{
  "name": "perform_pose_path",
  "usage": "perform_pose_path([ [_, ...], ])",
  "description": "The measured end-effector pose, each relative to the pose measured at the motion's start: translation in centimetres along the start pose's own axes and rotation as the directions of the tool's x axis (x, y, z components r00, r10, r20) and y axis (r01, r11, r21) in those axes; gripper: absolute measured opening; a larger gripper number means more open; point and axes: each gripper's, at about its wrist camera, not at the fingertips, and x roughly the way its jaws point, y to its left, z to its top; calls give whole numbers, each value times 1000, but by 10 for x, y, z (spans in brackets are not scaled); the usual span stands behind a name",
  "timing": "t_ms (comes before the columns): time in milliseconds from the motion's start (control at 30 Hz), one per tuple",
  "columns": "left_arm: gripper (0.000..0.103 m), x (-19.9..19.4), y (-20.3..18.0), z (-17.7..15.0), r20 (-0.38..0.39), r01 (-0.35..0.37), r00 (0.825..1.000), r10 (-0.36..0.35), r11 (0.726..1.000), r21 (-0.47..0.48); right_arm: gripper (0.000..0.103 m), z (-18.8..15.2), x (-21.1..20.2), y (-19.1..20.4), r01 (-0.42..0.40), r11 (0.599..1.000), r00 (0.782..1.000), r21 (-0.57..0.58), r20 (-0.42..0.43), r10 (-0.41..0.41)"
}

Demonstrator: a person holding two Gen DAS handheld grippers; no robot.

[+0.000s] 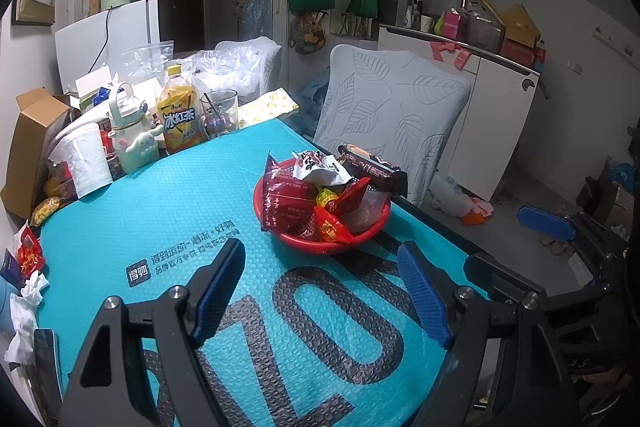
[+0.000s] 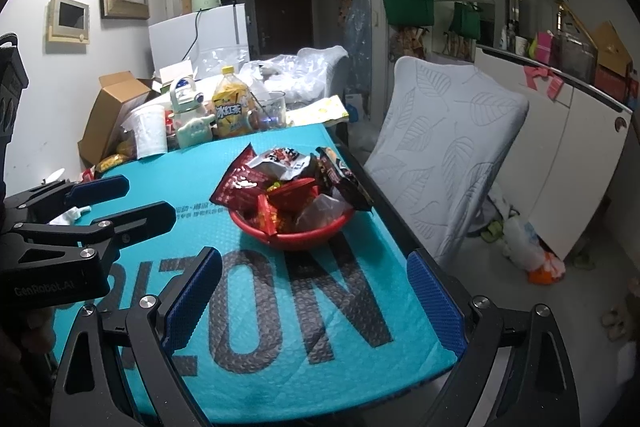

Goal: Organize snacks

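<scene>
Round red plastic bowl (image 1: pixel 322 247) heaped with crinkly foil snack packets (image 1: pixel 286 201) sitting mid teal bubble mat (image 1: pixel 160 211), near table's right edge. Left gripper (image 1: pixel 320 301) and right gripper (image 2: pixel 314 307) hovering short of it, jaws gaping wide, holding nothing. Packets likely light, slippery, crushable; pinching sealed edge seeming best.

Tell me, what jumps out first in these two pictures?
A round red plastic bowl heaped with shiny red and dark snack packets sits near the right edge of a bright turquoise bubble-textured mat with big dark letters. At the table's far end stands a yellow iced-tea bottle amid clutter. Up close, black fingers with blue pads stand apart, holding nothing.
</scene>
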Motion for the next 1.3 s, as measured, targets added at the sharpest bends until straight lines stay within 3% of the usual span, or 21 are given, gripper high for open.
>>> perform_pose_path([
  [1300,78,-3,-4,2,6,-24,1000,24,1000,14,95,-2,3,-12,9,1000,1000,4,-18,-9],
])
